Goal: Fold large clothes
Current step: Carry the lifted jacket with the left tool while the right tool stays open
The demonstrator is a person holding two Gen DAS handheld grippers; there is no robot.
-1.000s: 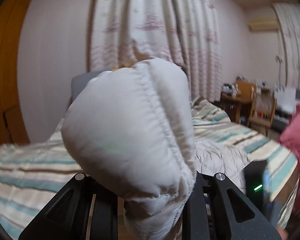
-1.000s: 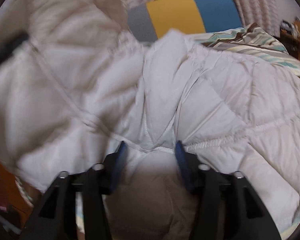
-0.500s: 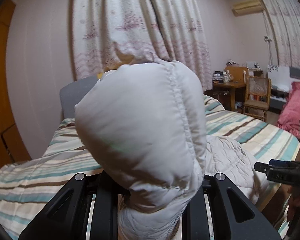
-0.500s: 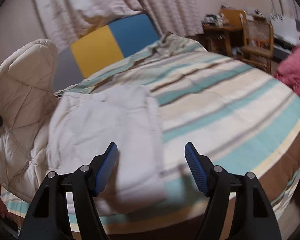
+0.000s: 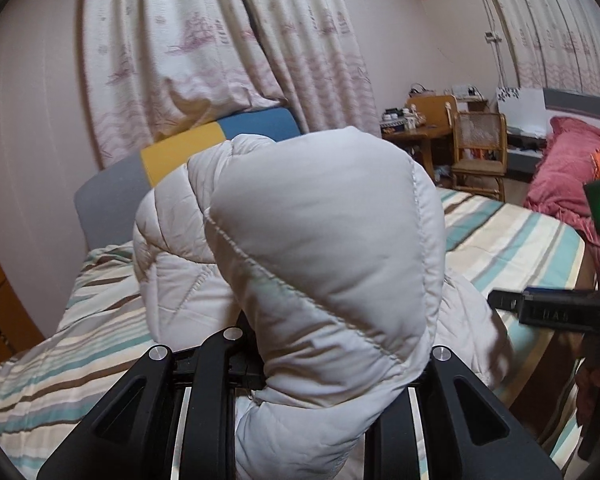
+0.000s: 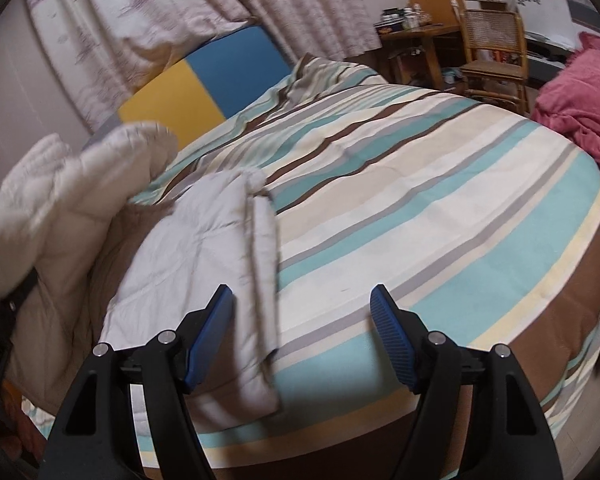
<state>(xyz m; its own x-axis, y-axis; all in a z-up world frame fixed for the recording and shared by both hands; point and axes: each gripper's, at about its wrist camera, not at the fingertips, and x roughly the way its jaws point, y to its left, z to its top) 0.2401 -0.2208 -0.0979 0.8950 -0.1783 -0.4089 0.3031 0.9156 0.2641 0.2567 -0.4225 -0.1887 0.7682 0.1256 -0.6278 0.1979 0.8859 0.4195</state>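
A white quilted jacket [image 5: 324,240] bulges up in front of the left wrist camera, and my left gripper [image 5: 320,364] is shut on a fold of it; the fingertips are hidden in the padding. The rest of the jacket [image 6: 204,248] lies folded flat on the near left part of the striped bed [image 6: 420,208], with the lifted part [image 6: 60,188] rising at the left. My right gripper [image 6: 302,320] hangs open above the bed's front edge, just right of the jacket's edge, with nothing between its blue pads [image 6: 392,336]. One of its fingers [image 5: 548,308] shows at the right of the left wrist view.
A yellow and blue headboard [image 6: 204,84] and patterned curtains [image 5: 220,40] stand behind the bed. At the back right are a wooden chair [image 6: 492,44] and a cluttered desk [image 6: 412,28]. A pink blanket [image 6: 580,92] lies at the right.
My right gripper has let go of the jacket, opened and swung right over the bed. The left gripper has shifted sideways and rolled, still holding the jacket; the headboard now shows behind it.
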